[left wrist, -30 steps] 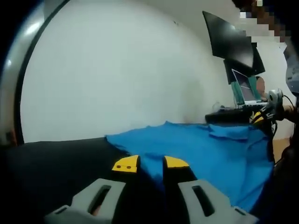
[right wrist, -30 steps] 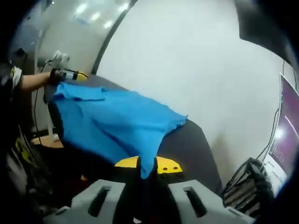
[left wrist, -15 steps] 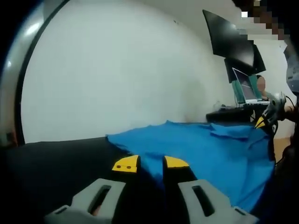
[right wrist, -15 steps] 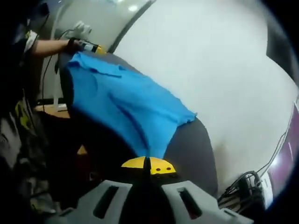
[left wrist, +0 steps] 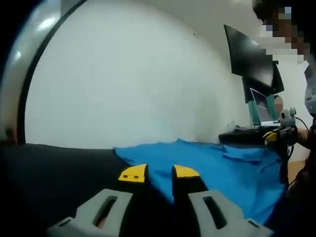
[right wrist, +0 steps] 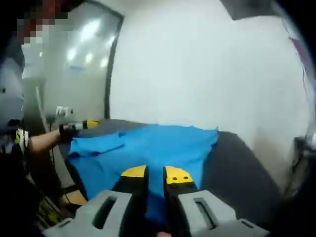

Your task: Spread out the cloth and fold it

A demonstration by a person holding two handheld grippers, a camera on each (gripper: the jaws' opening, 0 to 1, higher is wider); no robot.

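Note:
A blue cloth (left wrist: 207,160) lies spread over a dark table (left wrist: 59,163), its near edge hanging over the front. My left gripper (left wrist: 159,173) has the cloth's edge running between its yellow-tipped jaws, which are closed on it. In the right gripper view the same cloth (right wrist: 158,145) stretches ahead, and my right gripper (right wrist: 155,175) has blue fabric filling the narrow gap between its jaws. The left gripper (right wrist: 81,125) shows there at the cloth's far left corner, held by a hand. The right gripper (left wrist: 276,135) sits at the cloth's right corner in the left gripper view.
A white wall stands behind the table. A dark monitor (left wrist: 249,61) and an open laptop (left wrist: 261,108) sit on a desk beyond the cloth's right end. A glass partition (right wrist: 74,74) stands to the left in the right gripper view. A person stands at the table's front.
The right gripper view has swung level and lower, and the cloth now looks flatter across the table. The left gripper has barely moved and keeps the cloth between its jaws.

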